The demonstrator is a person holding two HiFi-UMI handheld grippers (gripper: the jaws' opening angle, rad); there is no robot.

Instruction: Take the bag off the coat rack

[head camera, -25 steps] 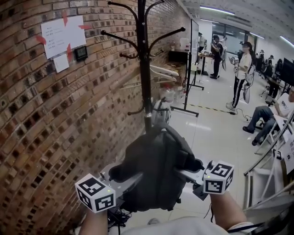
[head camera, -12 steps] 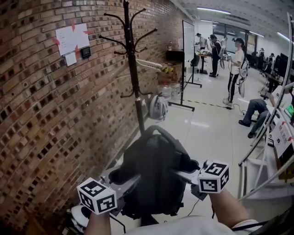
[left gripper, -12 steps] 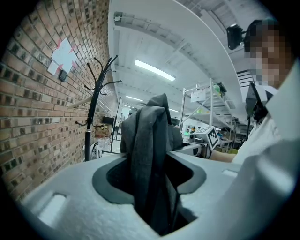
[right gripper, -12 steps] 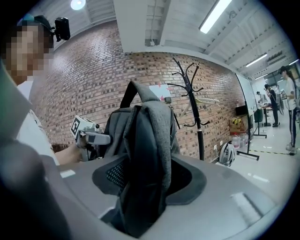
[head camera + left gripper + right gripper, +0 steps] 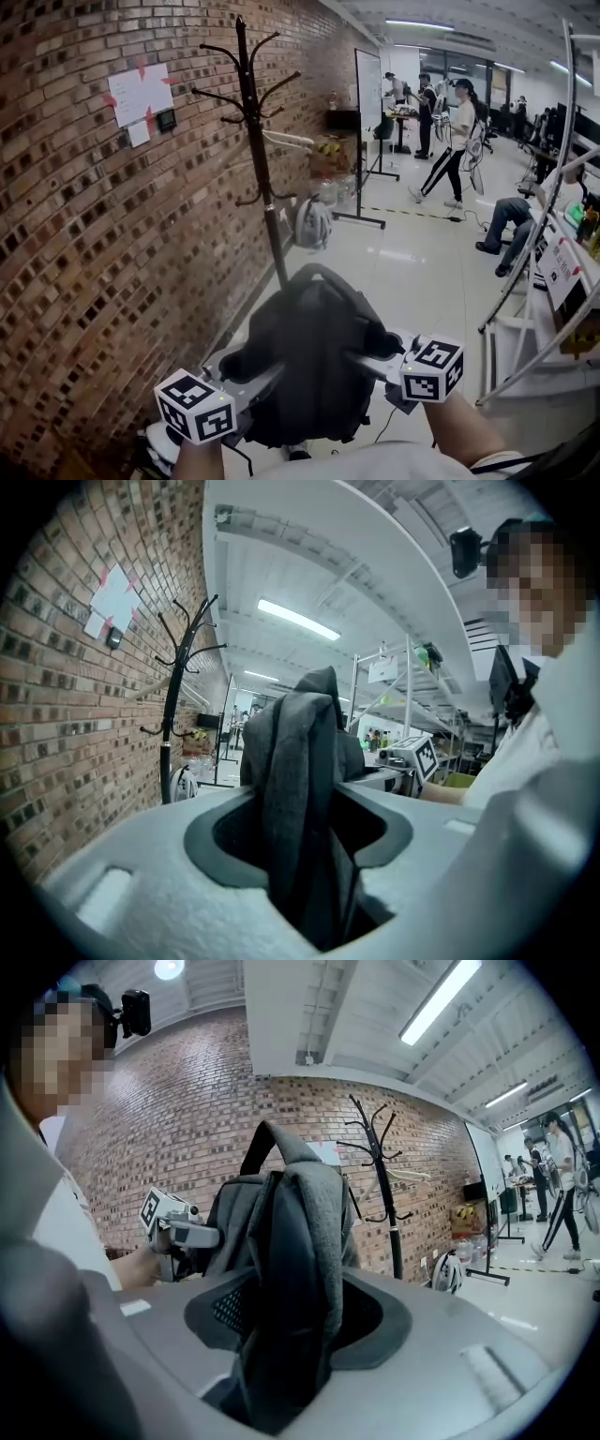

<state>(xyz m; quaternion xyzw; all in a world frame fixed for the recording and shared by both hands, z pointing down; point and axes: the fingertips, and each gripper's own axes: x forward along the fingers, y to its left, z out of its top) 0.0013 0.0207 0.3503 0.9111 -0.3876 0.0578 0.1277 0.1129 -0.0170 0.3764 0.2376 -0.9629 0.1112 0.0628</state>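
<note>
The dark grey backpack (image 5: 314, 361) hangs free of the black coat rack (image 5: 261, 178), held up between both grippers low in the head view. My left gripper (image 5: 246, 373) is shut on a grey strap (image 5: 302, 780) of the bag, and its marker cube (image 5: 194, 405) shows at the lower left. On the bag's other side my right gripper (image 5: 373, 362) is shut on another strap (image 5: 295, 1269). In both gripper views the coat rack (image 5: 169, 724) (image 5: 384, 1194) stands bare some way beyond the bag, against the brick wall (image 5: 84, 244).
A small grey-white bag (image 5: 312, 223) sits on the floor near the rack's foot. A whiteboard on a stand (image 5: 367, 112) is behind it. Several people (image 5: 450, 141) stand or sit at the right. Metal shelving (image 5: 525, 309) runs along the right edge.
The view has drawn back from the coat rack, which now looks smaller and farther off to the left. Both grippers keep hold of the backpack in the same pose.
</note>
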